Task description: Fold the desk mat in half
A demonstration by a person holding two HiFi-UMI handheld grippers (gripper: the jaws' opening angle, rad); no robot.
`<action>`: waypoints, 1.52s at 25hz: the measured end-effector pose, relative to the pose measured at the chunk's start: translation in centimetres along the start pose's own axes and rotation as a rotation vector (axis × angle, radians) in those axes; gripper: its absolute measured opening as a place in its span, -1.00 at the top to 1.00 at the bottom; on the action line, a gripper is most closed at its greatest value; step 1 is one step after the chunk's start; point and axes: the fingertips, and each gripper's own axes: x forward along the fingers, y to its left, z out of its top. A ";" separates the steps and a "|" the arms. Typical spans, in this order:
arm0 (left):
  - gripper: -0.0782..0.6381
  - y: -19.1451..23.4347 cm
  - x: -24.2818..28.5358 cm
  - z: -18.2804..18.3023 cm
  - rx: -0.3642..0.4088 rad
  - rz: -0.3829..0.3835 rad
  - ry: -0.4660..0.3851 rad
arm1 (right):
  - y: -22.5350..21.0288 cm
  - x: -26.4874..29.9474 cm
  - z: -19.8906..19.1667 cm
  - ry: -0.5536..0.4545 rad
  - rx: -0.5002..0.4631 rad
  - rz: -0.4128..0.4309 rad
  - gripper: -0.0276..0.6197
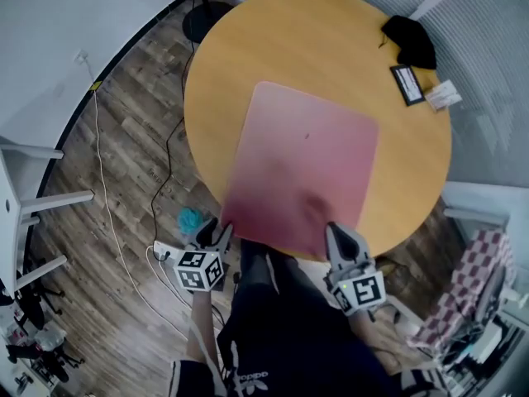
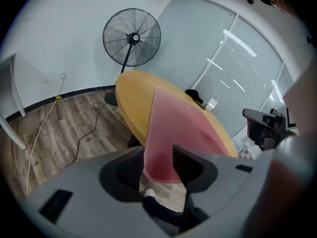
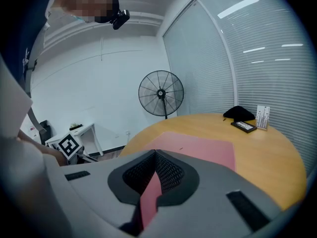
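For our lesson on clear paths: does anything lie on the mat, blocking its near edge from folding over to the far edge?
Nothing visible does. The mat is bare but for a tiny speck; the pouch and cards lie on the table beyond its far right corner.

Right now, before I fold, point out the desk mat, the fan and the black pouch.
desk mat (image 1: pixel 306 160), head view, middle of its pink surface.
fan (image 2: pixel 132 37), left gripper view, hub of its round cage.
black pouch (image 1: pixel 411 40), head view, centre of its body.
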 end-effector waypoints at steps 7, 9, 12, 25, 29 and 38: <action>0.32 0.8 1.2 -2.4 -0.078 -0.061 0.075 | 0.7 0.5 -1.6 0.043 0.012 0.008 0.91; 0.32 0.9 1.3 -2.7 -0.119 -0.084 0.079 | 1.0 0.5 -1.6 0.043 0.012 0.009 0.91; 0.32 1.2 1.6 -3.1 -0.146 -0.102 0.094 | 1.2 0.5 -1.4 0.040 0.012 0.010 0.91; 0.66 1.0 0.1 -2.3 -0.250 -0.196 0.084 | 0.5 1.0 -0.4 0.022 0.008 -0.012 0.91; 0.73 0.6 -0.7 -1.2 -0.336 -0.232 0.037 | 0.2 1.2 0.0 0.017 0.001 -0.026 0.91; 0.73 -1.0 -0.9 4.2 -0.282 -0.263 -0.078 | -0.3 1.2 2.1 -0.053 -0.004 -0.072 0.91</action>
